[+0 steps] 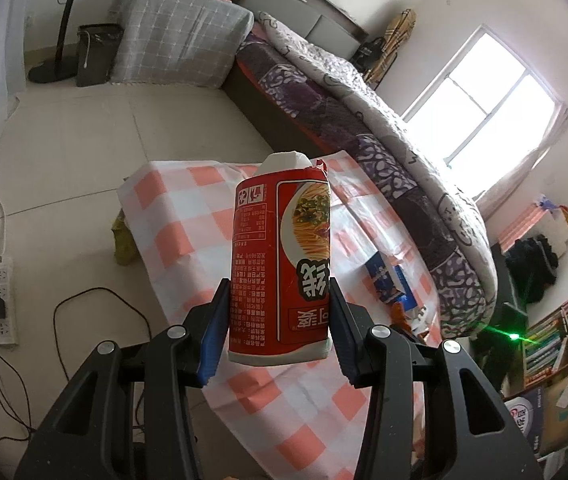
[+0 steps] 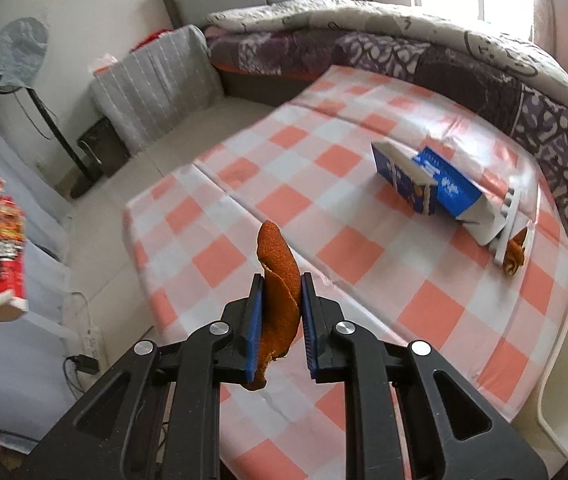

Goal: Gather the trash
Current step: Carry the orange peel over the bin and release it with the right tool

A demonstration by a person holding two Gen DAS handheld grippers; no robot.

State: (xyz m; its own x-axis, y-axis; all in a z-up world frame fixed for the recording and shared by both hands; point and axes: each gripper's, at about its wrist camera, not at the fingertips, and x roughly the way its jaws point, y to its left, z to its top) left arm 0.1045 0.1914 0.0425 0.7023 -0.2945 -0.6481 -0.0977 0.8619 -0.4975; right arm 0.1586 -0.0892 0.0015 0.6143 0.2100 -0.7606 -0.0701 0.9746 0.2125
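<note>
A checked tablecloth (image 2: 364, 208) covers the table, with the bed (image 2: 464, 64) along its far side. On the right of the cloth lies a blue-and-white carton (image 2: 444, 188), long axis running from far-left to near-right. The left gripper (image 1: 279, 300) is clamped on a red noodle cup (image 1: 281, 264), held above the table, its long axis pointing away along the fingers. The right gripper (image 2: 281, 292) pinches an orange peel (image 2: 279, 280), lengthwise along the fingers.

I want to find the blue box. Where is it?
In the right wrist view, the blue box lies on the checkered table, on the far right side near the bed, with an orange peel beside it.
</note>
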